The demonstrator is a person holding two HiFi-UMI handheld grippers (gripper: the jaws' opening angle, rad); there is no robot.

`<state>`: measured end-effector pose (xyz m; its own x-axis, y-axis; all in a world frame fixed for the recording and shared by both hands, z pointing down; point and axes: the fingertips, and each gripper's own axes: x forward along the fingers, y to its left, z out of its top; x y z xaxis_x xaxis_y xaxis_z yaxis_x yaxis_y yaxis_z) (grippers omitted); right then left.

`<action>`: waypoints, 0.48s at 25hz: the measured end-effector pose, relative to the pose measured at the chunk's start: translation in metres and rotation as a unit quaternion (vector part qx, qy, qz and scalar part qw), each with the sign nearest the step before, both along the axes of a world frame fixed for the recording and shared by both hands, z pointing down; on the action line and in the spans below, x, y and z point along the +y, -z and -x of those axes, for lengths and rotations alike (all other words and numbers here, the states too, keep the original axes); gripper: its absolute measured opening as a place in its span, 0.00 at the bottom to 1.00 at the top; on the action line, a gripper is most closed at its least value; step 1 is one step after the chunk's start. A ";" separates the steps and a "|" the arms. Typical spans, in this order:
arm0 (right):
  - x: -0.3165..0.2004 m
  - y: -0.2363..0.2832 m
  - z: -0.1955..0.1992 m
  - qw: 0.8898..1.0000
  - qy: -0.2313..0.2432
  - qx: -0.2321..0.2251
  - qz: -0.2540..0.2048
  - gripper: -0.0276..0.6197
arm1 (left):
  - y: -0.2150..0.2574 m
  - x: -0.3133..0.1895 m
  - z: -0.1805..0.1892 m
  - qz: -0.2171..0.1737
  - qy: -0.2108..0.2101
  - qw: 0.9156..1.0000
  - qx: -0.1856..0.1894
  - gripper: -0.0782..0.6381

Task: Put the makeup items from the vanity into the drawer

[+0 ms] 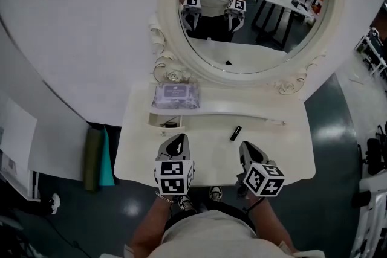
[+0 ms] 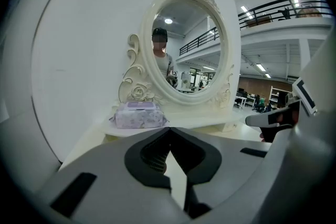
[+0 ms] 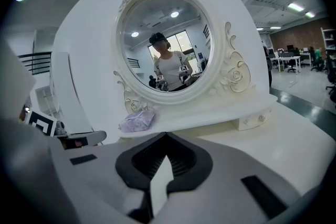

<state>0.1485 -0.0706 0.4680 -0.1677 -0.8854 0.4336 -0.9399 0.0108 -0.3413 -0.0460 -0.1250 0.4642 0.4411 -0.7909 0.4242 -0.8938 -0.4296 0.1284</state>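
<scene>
1. Left gripper [image 1: 176,141] and right gripper [image 1: 245,148] hover at the vanity's [image 1: 284,154] front edge, jaws pressed together, empty.
2. A black tube [image 1: 236,133] lies mid-top, just beyond the right gripper.
3. Spread the right jaws and pinch across the tube. The drawer [image 1: 164,121], seemingly open, waits back-left.

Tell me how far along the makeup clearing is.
Done: the drawer stands open with a small dark item seemingly inside. In hand: nothing; the left gripper and right gripper are both shut and empty at the front edge of the vanity. Left: the black tube on the vanity, and perhaps the purple pack on its raised shelf.
</scene>
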 end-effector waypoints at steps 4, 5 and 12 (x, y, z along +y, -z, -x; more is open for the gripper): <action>0.001 -0.002 -0.009 1.000 -0.002 -0.003 0.002 0.07 | -0.002 0.001 -0.013 0.000 -0.003 1.000 0.000 0.12; 0.002 -0.003 -0.011 1.000 -0.003 -0.004 0.003 0.07 | -0.003 0.001 -0.017 0.002 -0.006 1.000 0.000 0.12; 0.011 -0.009 -0.040 1.000 -0.018 -0.004 0.012 0.07 | -0.013 0.007 -0.057 0.008 -0.035 0.999 -0.017 0.12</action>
